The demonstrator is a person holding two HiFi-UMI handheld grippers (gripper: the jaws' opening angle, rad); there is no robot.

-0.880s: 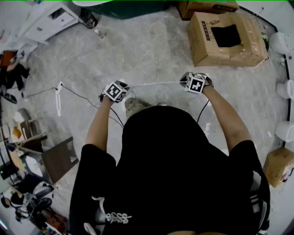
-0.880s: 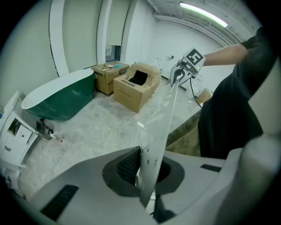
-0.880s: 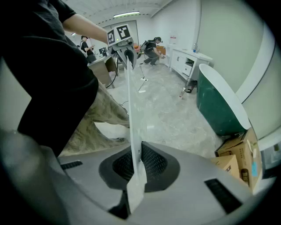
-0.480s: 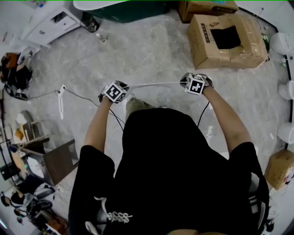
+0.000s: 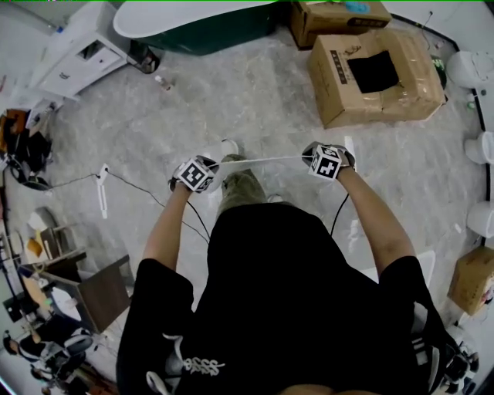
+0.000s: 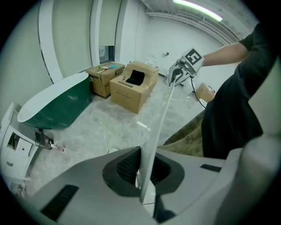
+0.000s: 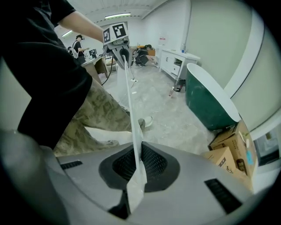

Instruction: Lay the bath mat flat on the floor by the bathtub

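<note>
The white bath mat (image 5: 262, 160) hangs stretched edge-on between my two grippers, at waist height in front of the person's body. My left gripper (image 5: 211, 167) is shut on its left end, with the mat (image 6: 160, 118) pinched between the black pads. My right gripper (image 5: 308, 157) is shut on the other end of the mat (image 7: 129, 101). Each gripper view shows the opposite gripper at the far end of the strip. The green bathtub (image 5: 193, 19) with a white rim stands across the bare floor, at the top of the head view.
A large cardboard box (image 5: 378, 73) lies to the right of the tub, with a smaller one (image 5: 340, 11) behind it. A white cabinet (image 5: 77, 50) stands left of the tub. A cable (image 5: 131, 162) runs over the floor at left. White fixtures (image 5: 472, 71) line the right edge.
The person has stepped toward the bathtub, which now shows more at the top. A shoe has come forward under the mat. Both grippers still hold the mat taut.
</note>
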